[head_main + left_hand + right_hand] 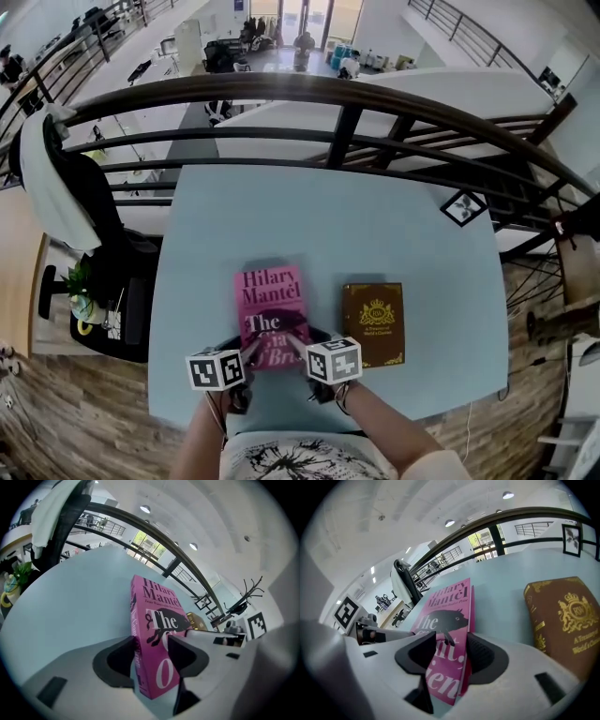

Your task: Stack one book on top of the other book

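Closest to the near edge of the table [328, 216], both grippers sit at the near end of the pink book [272, 300], one at each corner. The left gripper [151, 644] straddles the near-left corner, on the spine side. Its jaws are spread as wide as they go, one by the spine and one over the front cover, and they do not appear to be biting. The right gripper [451, 641] is at the near-right corner, on the page-edge side. Its jaws are narrower and closed onto the book, one pad on the cover and the other beneath it.

The pink book lies face up about midway along the near edge, with its long axis running from the near edge toward the far one. The brown book [373, 323] lies just to its right, parallel to it, and a strip of bare table separates the two. It reaches roughly as near as the pink book's near end but is shorter, so it stops well short of the pink book's far end.

The coming move therefore looks like a lift and a sideways carry to the right, with no turning needed because the long axes already agree. The right gripper is the one nearer the brown book. The left gripper probably needs to close before the pink book can rise level.
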Available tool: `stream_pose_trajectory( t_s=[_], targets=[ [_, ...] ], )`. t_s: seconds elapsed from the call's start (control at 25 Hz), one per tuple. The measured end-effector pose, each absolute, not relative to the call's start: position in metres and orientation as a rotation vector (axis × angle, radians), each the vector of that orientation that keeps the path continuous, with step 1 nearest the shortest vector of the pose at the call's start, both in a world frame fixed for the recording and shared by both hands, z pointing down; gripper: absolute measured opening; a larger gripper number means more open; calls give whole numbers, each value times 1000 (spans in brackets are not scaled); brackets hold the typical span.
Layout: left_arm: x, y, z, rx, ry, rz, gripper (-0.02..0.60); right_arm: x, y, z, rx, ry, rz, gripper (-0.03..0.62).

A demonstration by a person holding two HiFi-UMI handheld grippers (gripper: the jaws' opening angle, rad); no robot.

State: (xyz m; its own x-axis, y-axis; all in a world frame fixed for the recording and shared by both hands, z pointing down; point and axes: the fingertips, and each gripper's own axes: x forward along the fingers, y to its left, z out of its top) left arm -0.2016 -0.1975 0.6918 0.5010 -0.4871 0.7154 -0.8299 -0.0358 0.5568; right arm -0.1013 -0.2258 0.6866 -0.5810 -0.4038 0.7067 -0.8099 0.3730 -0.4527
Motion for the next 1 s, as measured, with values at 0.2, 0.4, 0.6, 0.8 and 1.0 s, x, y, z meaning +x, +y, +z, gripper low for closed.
stream_pose_trajectory(
  t_s=[0.2,0.4,0.6,0.8,1.0],
  targets=[
    [-178,-197,655,1725,-1219,397,209,-74,-221,649,1065,-2211,1044,195],
    [-130,-192,625,1776,-1260,390,209,-24,-212,621,1093,-2245,1033,193],
    [-68,-184,614,1791,-1226,340,209,42,-203,607,1160,-2228,1051,190],
    [-8,-185,609,1832,-1193,331,209,103,-200,602,1220,-2214,1070,189],
    [36,-187,613,1848,-1166,357,209,148,-199,607,1234,-2197,1097,187]
  ],
)
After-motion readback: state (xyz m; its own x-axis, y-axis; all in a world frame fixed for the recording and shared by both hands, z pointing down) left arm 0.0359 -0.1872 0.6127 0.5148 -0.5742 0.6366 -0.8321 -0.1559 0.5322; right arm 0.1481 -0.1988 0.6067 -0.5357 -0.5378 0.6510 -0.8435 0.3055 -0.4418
